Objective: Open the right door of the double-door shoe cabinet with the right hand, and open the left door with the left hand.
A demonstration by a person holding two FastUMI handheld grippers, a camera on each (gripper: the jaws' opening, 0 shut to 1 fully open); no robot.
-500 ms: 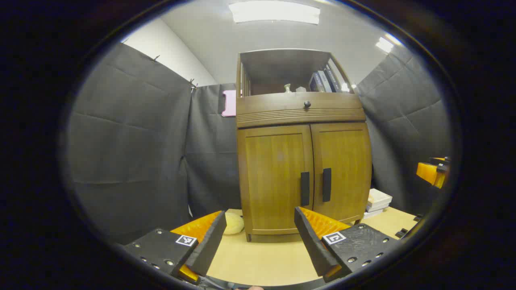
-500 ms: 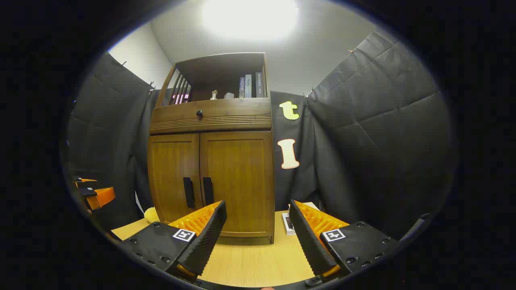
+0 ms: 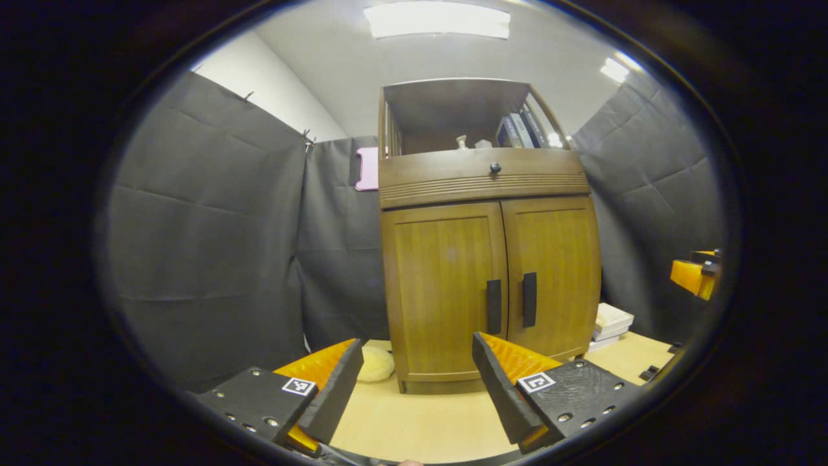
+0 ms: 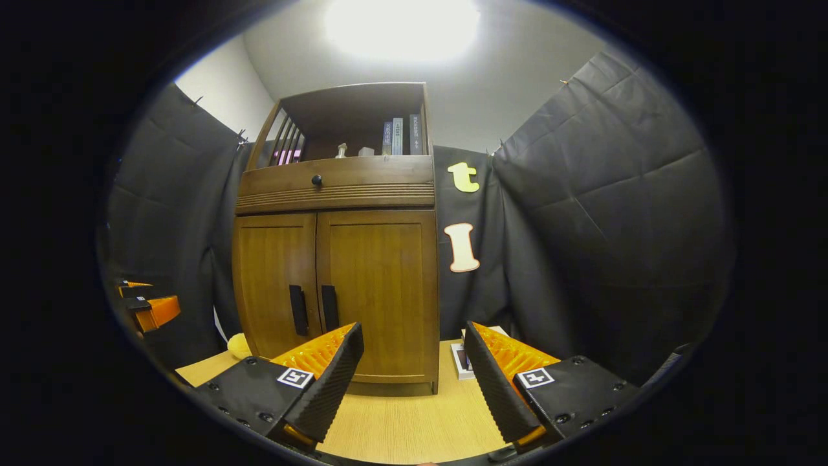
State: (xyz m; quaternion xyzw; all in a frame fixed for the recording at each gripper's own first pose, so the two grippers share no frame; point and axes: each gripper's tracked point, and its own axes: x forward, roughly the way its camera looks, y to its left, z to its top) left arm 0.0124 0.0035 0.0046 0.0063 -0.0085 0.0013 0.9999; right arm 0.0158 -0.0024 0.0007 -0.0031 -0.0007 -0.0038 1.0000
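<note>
A booth hung with dark cloth encloses a pale wooden tabletop point(image 3: 427, 424), and on it, at 12 o'clock in both views, the double-door shoe cabinet point(image 3: 482, 259) is stood upright, well apart from both grippers. Its left door point(image 3: 443, 291) and right door point(image 3: 556, 278) are seen closed and flush, so neither opening is judged to have begun. The two dark vertical handles, the left handle point(image 3: 493, 306) and right handle point(image 3: 529, 299), are set side by side at the middle seam, presumably so each door can be pulled outward from the centre. Above the doors a drawer with a small round knob point(image 3: 495, 167) is fitted, and the open top shelf holds a few upright books point(image 4: 399, 136) and a small pale ornament whose kind cannot be told. A stack of flat boxes point(image 3: 610, 320) is laid at the cabinet's 3 o'clock side, and a soft yellowish item point(image 3: 376, 364) at its 9 o'clock foot. The left gripper point(image 3: 414, 382) and the right gripper point(image 4: 414, 378) are each held with fingers spread wide and nothing between them, apparently readied for the handles.
</note>
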